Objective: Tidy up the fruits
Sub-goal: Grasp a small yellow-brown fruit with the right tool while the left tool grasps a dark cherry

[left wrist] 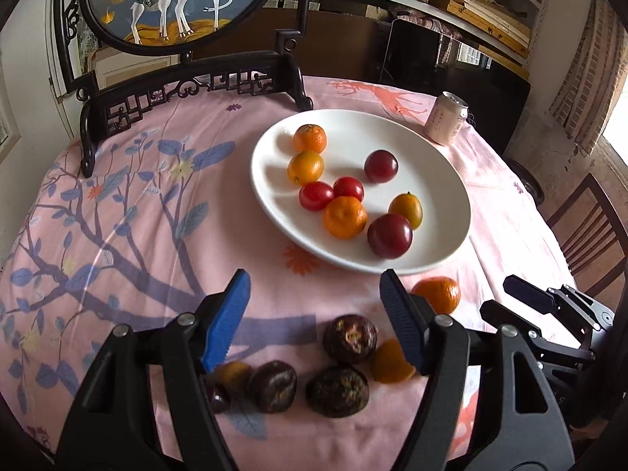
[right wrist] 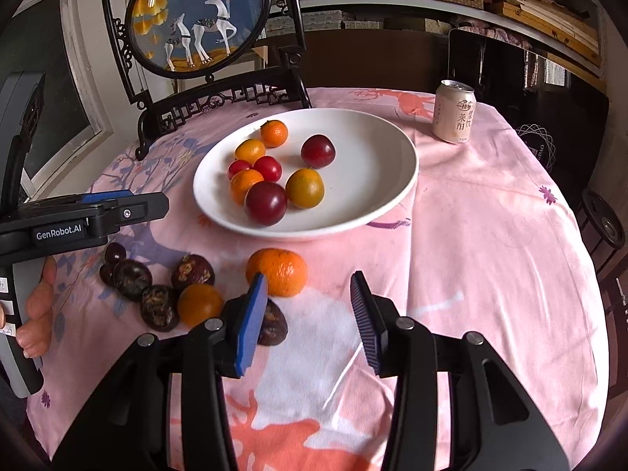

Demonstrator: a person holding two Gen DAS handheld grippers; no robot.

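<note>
fruits: dark ones [left wrist: 337,391] low in the frame on the pink cloth [left wrist: 157,235]; left gripper [left wrist: 314,325] spread, nothing in it | white plate [left wrist: 443,180] mid frame with eight fruits | right gripper [right wrist: 310,314] spread, empty; orange [right wrist: 276,271] just above it

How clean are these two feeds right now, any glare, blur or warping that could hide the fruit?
Left wrist view: strong fisheye bending at the edges, soft shadows beside the fruit on the white round plate, the dark wrinkled fruits near the open left gripper slightly soft. Right wrist view: same warping, a washed-out patch on the pink patterned tablecloth, the loose orange mandarin sharp.
</note>
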